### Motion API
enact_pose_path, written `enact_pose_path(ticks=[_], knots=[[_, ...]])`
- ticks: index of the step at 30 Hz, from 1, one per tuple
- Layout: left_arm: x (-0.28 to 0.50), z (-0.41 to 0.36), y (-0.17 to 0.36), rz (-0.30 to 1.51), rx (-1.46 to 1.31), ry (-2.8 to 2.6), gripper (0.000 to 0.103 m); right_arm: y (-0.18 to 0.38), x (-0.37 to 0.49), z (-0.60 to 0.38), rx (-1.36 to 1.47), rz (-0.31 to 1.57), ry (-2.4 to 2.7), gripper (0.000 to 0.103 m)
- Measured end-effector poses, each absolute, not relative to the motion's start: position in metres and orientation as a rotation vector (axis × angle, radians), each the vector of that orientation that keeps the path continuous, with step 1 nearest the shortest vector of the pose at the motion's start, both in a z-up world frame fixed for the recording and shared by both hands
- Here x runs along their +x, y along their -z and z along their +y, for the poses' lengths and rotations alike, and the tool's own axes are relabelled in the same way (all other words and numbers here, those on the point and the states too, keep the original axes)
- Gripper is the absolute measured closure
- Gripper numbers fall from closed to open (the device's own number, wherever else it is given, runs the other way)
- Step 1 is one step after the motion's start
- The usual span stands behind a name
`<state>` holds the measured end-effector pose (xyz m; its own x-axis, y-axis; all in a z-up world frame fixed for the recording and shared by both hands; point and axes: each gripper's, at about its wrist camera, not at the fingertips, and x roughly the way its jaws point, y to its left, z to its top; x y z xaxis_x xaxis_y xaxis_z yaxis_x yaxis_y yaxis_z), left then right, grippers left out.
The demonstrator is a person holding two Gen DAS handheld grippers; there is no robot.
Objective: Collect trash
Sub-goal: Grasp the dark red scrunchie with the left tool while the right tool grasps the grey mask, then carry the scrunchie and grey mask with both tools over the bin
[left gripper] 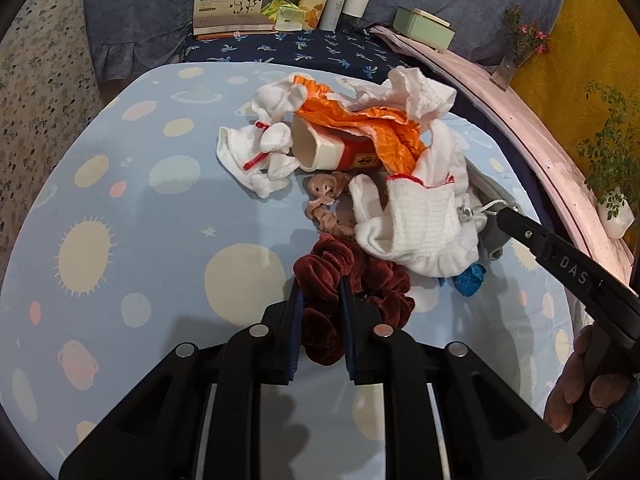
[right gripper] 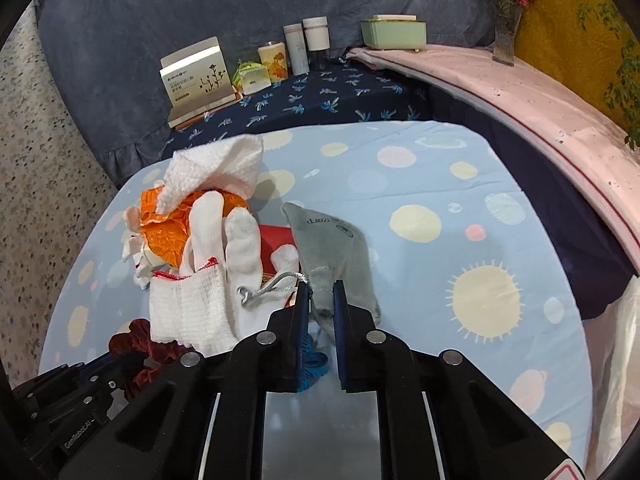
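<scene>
My left gripper (left gripper: 322,300) pinches the dark red velvet scrunchie (left gripper: 352,280) at the pile's near edge. My right gripper (right gripper: 321,300) clamps the gray pouch (right gripper: 332,252), whose long axis runs away from me, straight ahead between the jaws. The white gloves (right gripper: 208,280) and orange wrapper (right gripper: 168,232) lie left of it, nearer my left hand.

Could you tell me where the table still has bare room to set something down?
The tablecloth is bare left of the dark red scrunchie and white glove. It is also bare right of the grey pouch, toward the pink ledge. The middle is crowded around the orange wrapper.
</scene>
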<state>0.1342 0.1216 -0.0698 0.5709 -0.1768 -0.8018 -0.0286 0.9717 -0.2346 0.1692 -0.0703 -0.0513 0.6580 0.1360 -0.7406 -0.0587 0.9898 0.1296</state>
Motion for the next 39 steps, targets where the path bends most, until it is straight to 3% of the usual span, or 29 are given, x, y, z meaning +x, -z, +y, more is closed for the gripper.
enact_pose_path(ticks=[22, 39], knots=[[0.072, -0.021, -0.012, 0.87, -0.102, 0.314, 0.089, -0.031, 0.064, -0.198, 0.199, 0.694, 0.026, 0.093], [0.036, -0.168, -0.042, 0.827, 0.015, 0.541, 0.089, -0.02, -0.015, -0.327, 0.31, 0.672, 0.206, 0.093]])
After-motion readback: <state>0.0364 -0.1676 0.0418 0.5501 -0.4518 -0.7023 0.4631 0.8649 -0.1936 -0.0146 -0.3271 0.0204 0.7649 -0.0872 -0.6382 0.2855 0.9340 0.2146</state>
